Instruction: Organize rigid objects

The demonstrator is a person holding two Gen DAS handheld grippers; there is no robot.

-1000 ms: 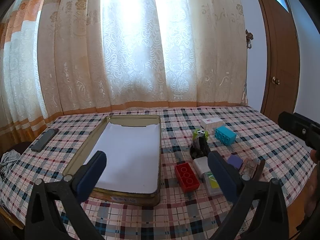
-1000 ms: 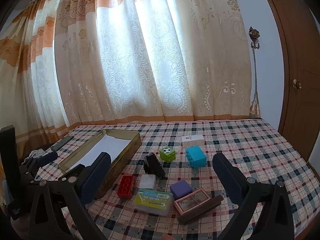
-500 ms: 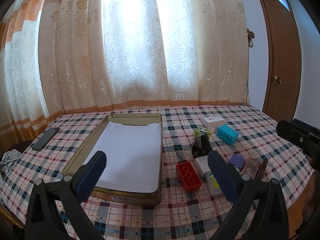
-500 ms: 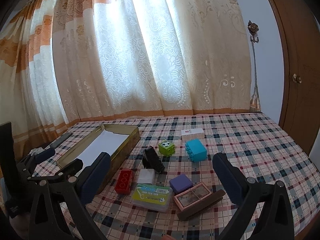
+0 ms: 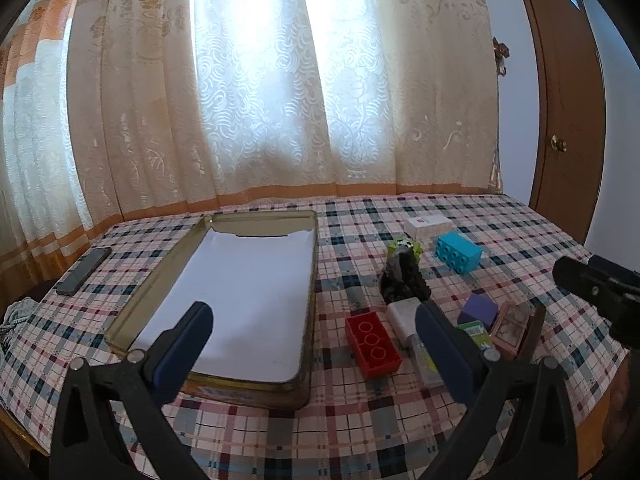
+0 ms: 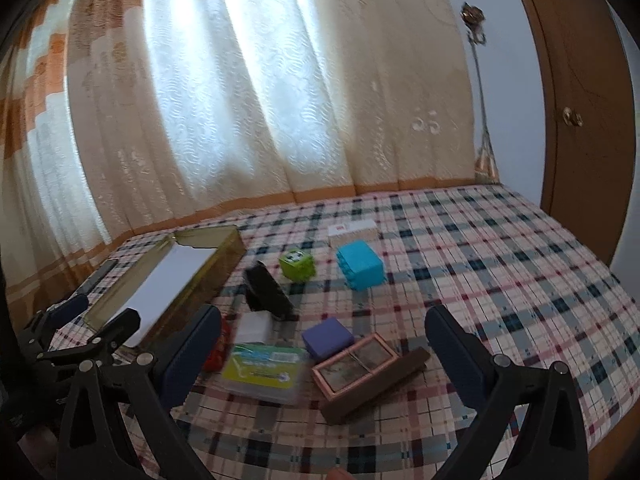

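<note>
A brass tin tray (image 5: 310, 264) lined with white paper lies on the plaid table; it also shows in the right wrist view (image 6: 228, 248). Right of it sit a red brick (image 5: 372, 346), a black object (image 5: 402, 278), a green cube (image 6: 297, 265), a cyan brick (image 6: 360, 264), a white box (image 6: 352, 230), a white block (image 6: 253, 326), a purple cube (image 6: 327, 338), a clear plastic case (image 6: 264, 372) and a pink-framed box (image 6: 356, 366). My left gripper (image 5: 314, 344) is open and empty over the tray's near end. My right gripper (image 6: 322, 354) is open and empty above the case and pink box.
A dark phone (image 5: 84, 270) lies at the table's left edge. Curtains hang behind the table and a brown door (image 6: 580, 100) stands at the right. The right gripper's finger (image 5: 592, 284) shows at the right of the left wrist view.
The right gripper has moved forward and down toward the objects, which now look larger. The left gripper has hardly moved. Both stay open.
</note>
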